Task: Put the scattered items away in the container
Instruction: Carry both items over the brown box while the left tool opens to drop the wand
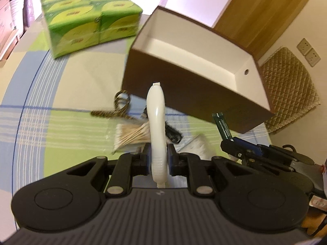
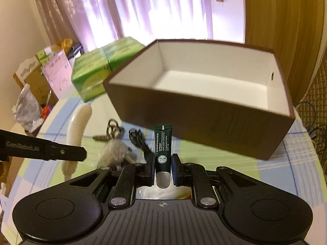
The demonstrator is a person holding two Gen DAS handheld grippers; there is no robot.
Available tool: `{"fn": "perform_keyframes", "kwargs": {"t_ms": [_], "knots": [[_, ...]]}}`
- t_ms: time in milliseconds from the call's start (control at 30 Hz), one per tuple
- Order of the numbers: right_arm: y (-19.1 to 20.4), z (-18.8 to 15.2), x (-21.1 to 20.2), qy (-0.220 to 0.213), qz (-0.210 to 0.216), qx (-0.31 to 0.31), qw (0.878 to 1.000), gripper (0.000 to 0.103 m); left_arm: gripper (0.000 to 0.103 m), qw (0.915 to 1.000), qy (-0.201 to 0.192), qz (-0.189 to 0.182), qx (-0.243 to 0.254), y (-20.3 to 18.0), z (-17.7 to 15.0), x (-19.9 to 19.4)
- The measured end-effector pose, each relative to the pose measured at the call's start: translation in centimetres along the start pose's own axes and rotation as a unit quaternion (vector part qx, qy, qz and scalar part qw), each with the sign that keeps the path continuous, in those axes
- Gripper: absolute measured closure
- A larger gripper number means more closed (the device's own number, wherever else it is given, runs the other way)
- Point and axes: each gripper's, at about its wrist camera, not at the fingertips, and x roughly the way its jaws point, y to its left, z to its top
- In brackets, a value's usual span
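My left gripper (image 1: 158,157) is shut on a curved white plastic handle (image 1: 156,122) and holds it above the table, in front of the brown box (image 1: 184,94). My right gripper (image 2: 162,168) is shut on a dark green tube (image 2: 162,145) with a white cap, held upright before the same box (image 2: 204,126), which is white inside. The tube also shows in the left wrist view (image 1: 222,126), and the handle in the right wrist view (image 2: 76,130). On the table lie a bundle of cotton swabs (image 1: 130,136), a patterned cord (image 1: 120,106) and a black cable (image 1: 172,133).
A green tissue multipack (image 1: 90,18) stands at the back left of the checked tablecloth (image 1: 51,126). A quilted chair back (image 1: 290,89) is right of the box. Cardboard boxes and bags (image 2: 36,85) stand beyond the table's left edge, curtains behind.
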Motion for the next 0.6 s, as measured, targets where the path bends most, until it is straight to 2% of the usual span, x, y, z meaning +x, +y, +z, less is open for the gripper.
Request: {"fn": "perform_keyframes", "kwargs": {"t_ms": [267, 600], "knots": [[-1.2, 3.8, -1.6, -0.051, 0.006, 0.007, 0.999, 0.084, 0.091, 0.9987, -0.027, -0.037, 0.024, -2.7, 4.1, 0.0], [-3.7, 9.5, -0.3, -0.103, -0.011, 0.013, 0.995, 0.084, 0.091, 0.9914, -0.091, -0.062, 0.070, -7.1, 12.5, 0.8]]}}
